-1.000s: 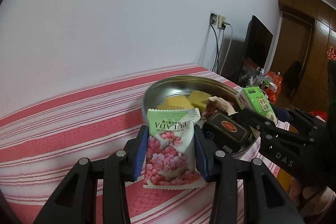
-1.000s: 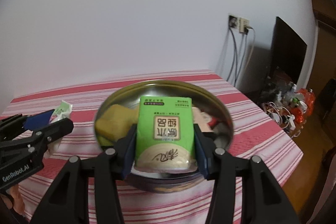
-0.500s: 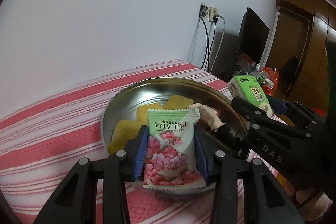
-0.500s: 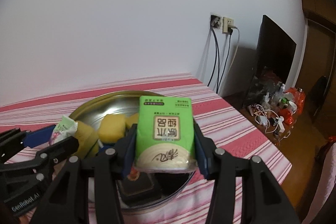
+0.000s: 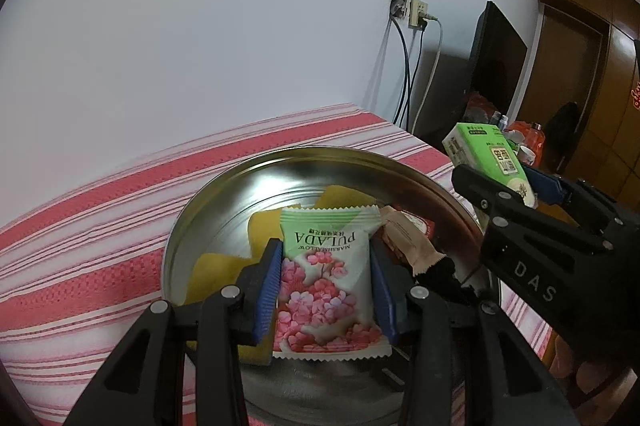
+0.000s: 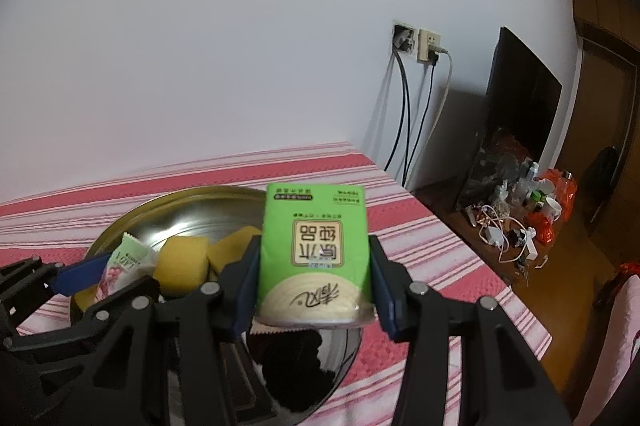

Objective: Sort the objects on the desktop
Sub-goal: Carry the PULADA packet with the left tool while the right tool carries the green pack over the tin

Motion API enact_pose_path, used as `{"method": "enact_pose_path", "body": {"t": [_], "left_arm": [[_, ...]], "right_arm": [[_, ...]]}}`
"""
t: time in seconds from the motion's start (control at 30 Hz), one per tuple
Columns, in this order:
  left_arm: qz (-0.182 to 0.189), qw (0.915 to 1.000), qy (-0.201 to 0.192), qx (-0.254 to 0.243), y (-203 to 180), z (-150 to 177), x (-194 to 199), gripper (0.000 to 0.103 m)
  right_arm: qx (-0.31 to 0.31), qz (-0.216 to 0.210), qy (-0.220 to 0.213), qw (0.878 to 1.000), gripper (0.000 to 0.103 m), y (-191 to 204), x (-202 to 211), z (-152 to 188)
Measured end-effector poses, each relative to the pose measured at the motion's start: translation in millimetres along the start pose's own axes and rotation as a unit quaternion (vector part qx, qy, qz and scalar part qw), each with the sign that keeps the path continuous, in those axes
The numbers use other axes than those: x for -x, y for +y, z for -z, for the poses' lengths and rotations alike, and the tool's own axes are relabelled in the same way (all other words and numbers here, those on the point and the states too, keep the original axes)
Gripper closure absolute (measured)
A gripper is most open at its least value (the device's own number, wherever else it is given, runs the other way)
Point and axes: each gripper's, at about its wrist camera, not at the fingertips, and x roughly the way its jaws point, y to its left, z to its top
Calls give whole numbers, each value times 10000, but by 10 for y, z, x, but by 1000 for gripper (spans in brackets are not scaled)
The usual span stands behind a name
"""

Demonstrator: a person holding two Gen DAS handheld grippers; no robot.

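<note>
My left gripper (image 5: pixel 325 258) is shut on a green and pink marshmallow packet (image 5: pixel 326 282), held over the round metal tray (image 5: pixel 224 186). My right gripper (image 6: pixel 316 266) is shut on a green tissue pack (image 6: pixel 314 246), held above the tray's right rim (image 6: pixel 160 202). In the left wrist view the tissue pack (image 5: pixel 486 154) and right gripper (image 5: pixel 516 188) hang at the tray's right side. In the right wrist view the left gripper (image 6: pixel 102 268) with the packet (image 6: pixel 126 262) shows at lower left. Yellow sponges (image 5: pixel 260 230) (image 6: pixel 184 262), a tan wrapper (image 5: pixel 408 242) and a dark object (image 6: pixel 298 366) lie in the tray.
The tray stands on a red and white striped cloth (image 5: pixel 100 226) near the table's right edge (image 6: pixel 472 250). Beyond that edge, cables (image 6: pixel 404 114), a dark screen (image 6: pixel 520 98) and floor clutter (image 6: pixel 520 202) sit by the white wall.
Both grippers have moved across the table with their loads. The marshmallow packet now hangs over the tray's middle instead of left of it, and the tissue pack has shifted toward the tray's right rim.
</note>
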Motion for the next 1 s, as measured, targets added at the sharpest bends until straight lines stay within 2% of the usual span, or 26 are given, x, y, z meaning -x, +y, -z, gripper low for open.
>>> {"method": "enact_pose_path", "body": {"t": [0.27,0.8,1.0], "left_arm": [[-9,9999,44,123,7,-94,-68,58],[-280,9985,256,383,137,-158,-256,58],[-369,9978,387,403,154,-186,-356,58]], "right_arm": [[114,75,114,9998,53,16,-253,-102],[304,-56,309,9990,53,95,-587,-240],[342,-139,502,9981,53,129,-724,-275]]}}
